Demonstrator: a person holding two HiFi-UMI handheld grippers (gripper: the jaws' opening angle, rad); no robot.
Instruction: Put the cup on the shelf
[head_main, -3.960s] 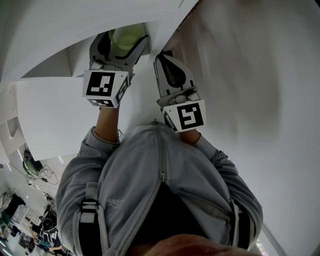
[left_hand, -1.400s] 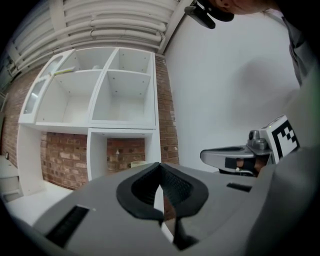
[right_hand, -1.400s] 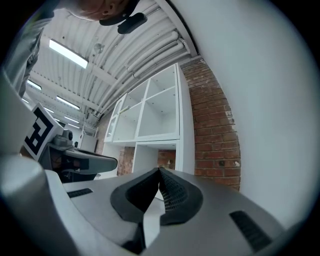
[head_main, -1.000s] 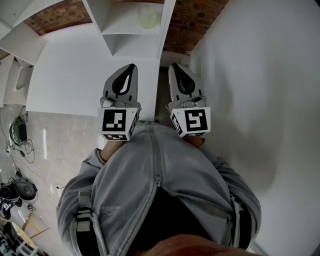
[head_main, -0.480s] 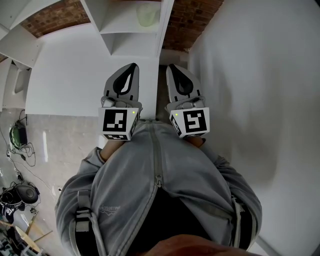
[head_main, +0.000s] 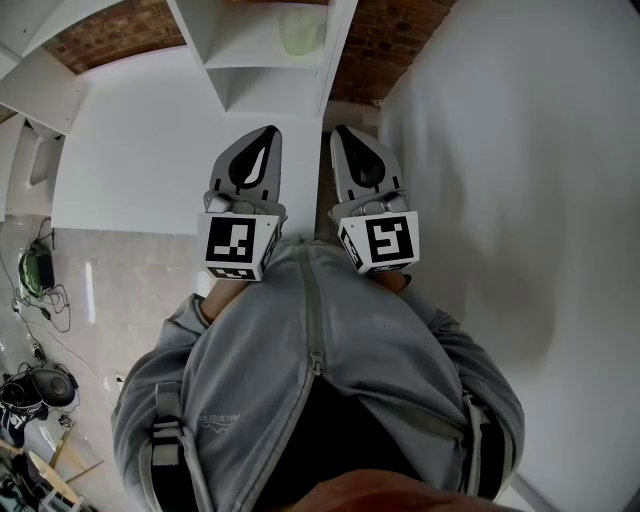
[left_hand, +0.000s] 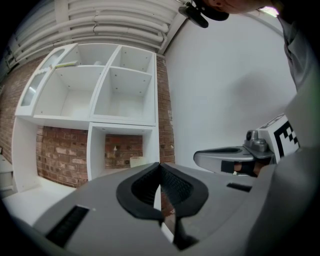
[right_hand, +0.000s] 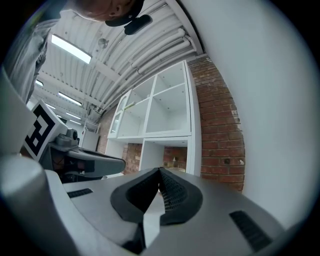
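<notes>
The pale green translucent plastic cup (head_main: 300, 30) stands upright inside the white cube-compartment shelf unit (head_main: 255, 45). It is in the lower compartment of the unit's right-hand column, toward that compartment's right wall. The left gripper view shows the red brick wall (left_hand: 120, 150) through the open back behind the cup.

Both grippers are held level and side by side, well apart from the shelf unit, just in front of the person's grey zipped jacket (head_main: 320, 370). The left gripper (head_main: 267, 135) has its dark ribbed fingers (left_hand: 172, 185) pressed together tip to tip, with nothing between them. The right gripper (head_main: 337, 133) is the same: its fingers (right_hand: 172, 192) meet at the tips and hold nothing. A plain white wall (head_main: 500, 200) runs along the right gripper's outer side, next to the brick.
</notes>
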